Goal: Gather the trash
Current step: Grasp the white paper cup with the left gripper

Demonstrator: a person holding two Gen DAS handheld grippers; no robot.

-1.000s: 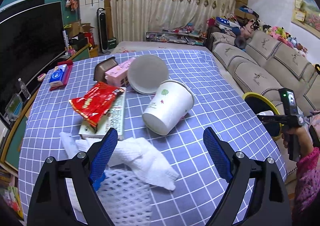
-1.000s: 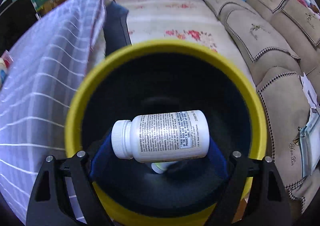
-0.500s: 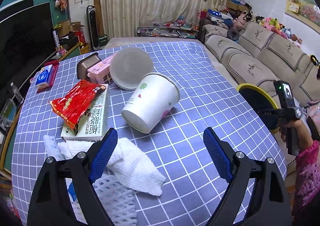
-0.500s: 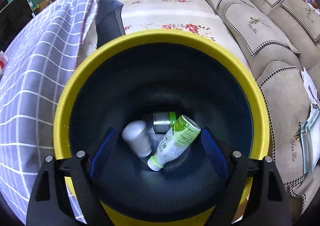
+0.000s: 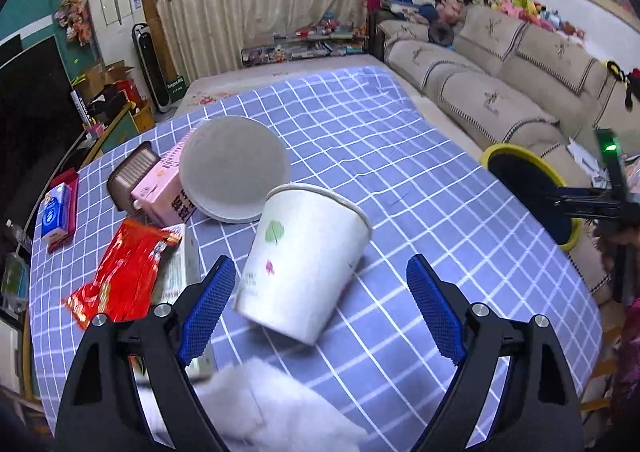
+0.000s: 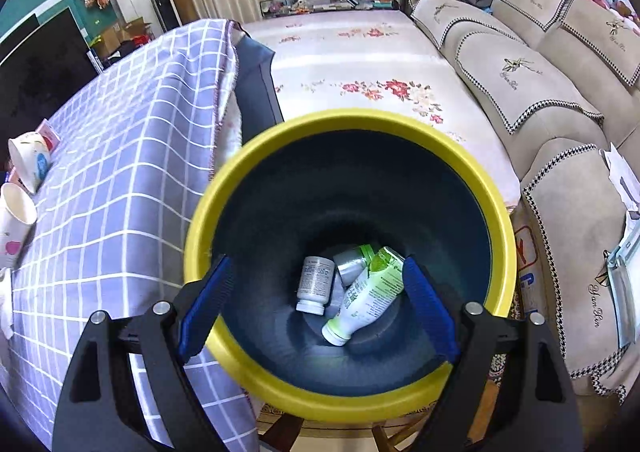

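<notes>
Two smooth plastic bottles (image 6: 362, 294) lie in the round yellow-rimmed bin (image 6: 500, 228).

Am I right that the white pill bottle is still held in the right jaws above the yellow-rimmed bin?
Not quite. The right wrist view shows the white pill bottle lying at the bottom of the yellow-rimmed bin, beside a green-labelled bottle. The right gripper is above the bin, jaws open and empty.
</notes>
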